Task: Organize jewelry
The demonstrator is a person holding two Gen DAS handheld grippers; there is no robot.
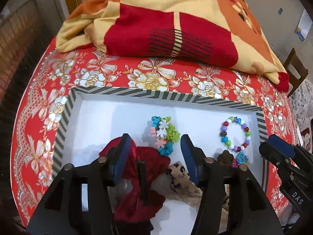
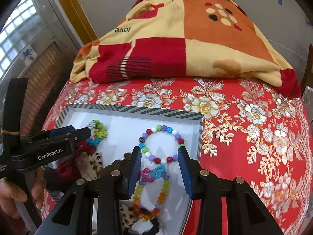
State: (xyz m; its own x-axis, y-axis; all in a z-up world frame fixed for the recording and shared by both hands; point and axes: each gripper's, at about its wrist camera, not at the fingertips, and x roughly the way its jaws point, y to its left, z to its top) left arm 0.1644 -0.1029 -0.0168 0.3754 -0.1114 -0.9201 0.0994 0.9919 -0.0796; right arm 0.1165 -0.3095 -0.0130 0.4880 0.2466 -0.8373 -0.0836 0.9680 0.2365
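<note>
White card tray (image 1: 86, 105) with a black-and-white striped rim sits on the red floral surface (image 1: 156, 78); a folded blanket (image 1: 176, 29) lies beyond it. Jewelry and hair pieces are all inside the tray. Left gripper (image 1: 154, 148): fingers spread wide, holding nothing, poised over a dark red fabric scrunchie (image 1: 148, 156), with a leopard-print scrunchie (image 1: 182, 178) just beside it and the pastel flower-bead bracelet (image 1: 164, 135) between the fingertips and slightly ahead. Right gripper (image 2: 161, 164): fingers likewise wide apart and empty, straddling the near edge of the round multicolour bead bracelet (image 2: 162, 145); a small pink-and-blue charm piece (image 2: 154, 174) and an amber-toned bead bracelet (image 2: 150, 201) lie below it between the fingers, nearer the camera. Whether either finger touches a bead cannot be told. Handling judgement: the bead bracelets look light and probably strung on elastic, so the loop should flex and sag if lifted from one side; the beads are round and glossy, likely to roll out of a flat pinch. Best hold is probably across the strand, one finger inside the loop and one outside, closing on two or three beads. Scrunchies are soft and compressible; a pinch on any gathered fold should do. Nothing looks fragile, but neighbouring pieces sit close and may snag or drag along.
</note>
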